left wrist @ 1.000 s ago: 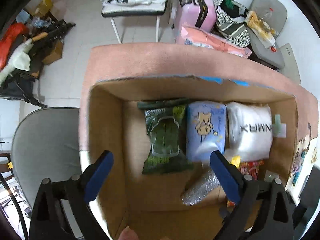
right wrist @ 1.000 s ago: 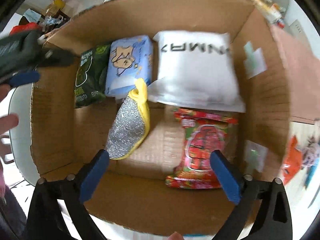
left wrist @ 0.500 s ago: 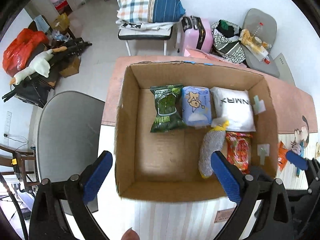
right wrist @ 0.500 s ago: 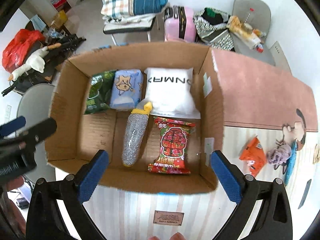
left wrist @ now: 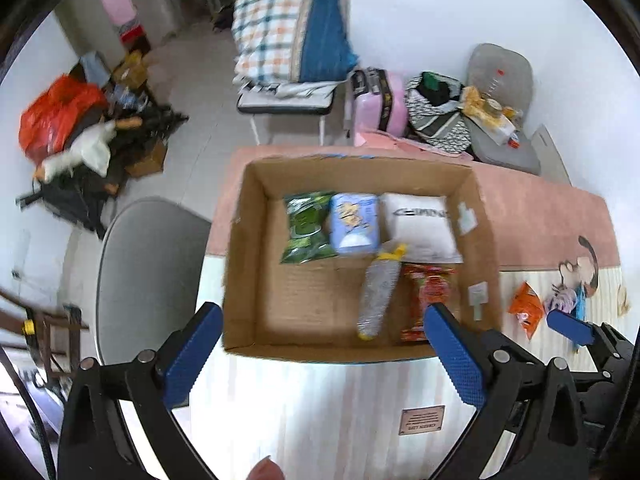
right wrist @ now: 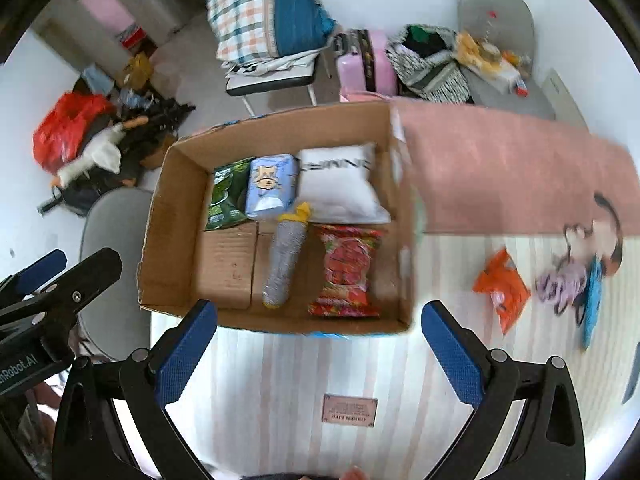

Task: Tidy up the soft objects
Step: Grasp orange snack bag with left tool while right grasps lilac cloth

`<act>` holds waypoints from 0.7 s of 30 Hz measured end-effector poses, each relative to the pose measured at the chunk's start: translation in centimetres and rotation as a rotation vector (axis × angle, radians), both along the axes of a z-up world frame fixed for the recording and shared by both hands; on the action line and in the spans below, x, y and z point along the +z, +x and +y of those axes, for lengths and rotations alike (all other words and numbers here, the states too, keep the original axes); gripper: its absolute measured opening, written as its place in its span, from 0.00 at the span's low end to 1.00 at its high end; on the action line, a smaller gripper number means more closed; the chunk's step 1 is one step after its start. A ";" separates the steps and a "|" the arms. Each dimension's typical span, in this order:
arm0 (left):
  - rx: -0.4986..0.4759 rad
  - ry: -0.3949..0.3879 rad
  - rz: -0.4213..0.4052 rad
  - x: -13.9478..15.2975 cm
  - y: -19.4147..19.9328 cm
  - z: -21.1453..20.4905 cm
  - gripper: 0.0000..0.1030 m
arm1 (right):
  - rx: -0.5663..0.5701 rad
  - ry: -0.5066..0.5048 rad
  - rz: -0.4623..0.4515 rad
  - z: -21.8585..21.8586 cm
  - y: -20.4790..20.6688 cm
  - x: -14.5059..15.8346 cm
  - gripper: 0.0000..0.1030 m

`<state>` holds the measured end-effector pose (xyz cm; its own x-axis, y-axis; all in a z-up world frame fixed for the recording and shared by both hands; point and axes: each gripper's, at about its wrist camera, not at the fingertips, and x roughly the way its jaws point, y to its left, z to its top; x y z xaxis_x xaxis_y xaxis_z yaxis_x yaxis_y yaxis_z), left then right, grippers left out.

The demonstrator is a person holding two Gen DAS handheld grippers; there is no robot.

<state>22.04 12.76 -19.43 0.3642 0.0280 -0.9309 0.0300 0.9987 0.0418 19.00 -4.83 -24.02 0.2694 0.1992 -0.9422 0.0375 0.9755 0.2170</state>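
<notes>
An open cardboard box (left wrist: 240,240) (right wrist: 160,216) stands on the table. It holds a green packet (left wrist: 306,226) (right wrist: 226,194), a blue tissue pack (left wrist: 354,224) (right wrist: 270,184), a white pillow pack (left wrist: 422,226) (right wrist: 340,184), a silver-and-yellow scrubber (left wrist: 378,292) (right wrist: 284,256) and a red snack bag (left wrist: 426,292) (right wrist: 348,270). An orange packet (right wrist: 502,286) (left wrist: 526,310), a purple soft item (right wrist: 560,286) and a blue item (right wrist: 592,304) lie on the table right of the box. My left gripper (left wrist: 324,354) and right gripper (right wrist: 320,350) are open and empty, above the table in front of the box.
The table has a striped cloth (right wrist: 300,380) in front and a pink cloth (right wrist: 500,168) behind. A grey chair (left wrist: 144,280) stands at the left. Behind the table stand a chair with folded bedding (left wrist: 288,48), a pink suitcase (left wrist: 376,100) and bags. Clutter lies on the floor at far left.
Both grippers have pulled back and up out of the box, which now looks smaller and farther. The items in the box have stayed put. The loose items right of the box have come into view.
</notes>
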 end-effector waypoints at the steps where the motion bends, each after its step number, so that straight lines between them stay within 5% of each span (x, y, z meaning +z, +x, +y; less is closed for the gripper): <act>1: -0.015 0.003 -0.006 0.1 0.0 -1.3 1.00 | -0.025 0.008 0.005 -1.7 -0.4 0.0 1.00; 7: -0.129 -0.125 0.104 -2.5 1.0 -11.4 1.00 | -0.203 -0.011 0.054 -13.5 -3.7 -1.4 1.00; 14: -0.222 -0.299 0.400 -10.9 2.3 -23.9 0.99 | -0.433 -0.056 0.129 -28.4 -6.5 -4.9 1.00; 21: -0.122 -0.363 0.634 -19.9 4.4 -30.2 0.84 | -0.528 0.086 0.242 -37.0 -3.8 -12.2 0.98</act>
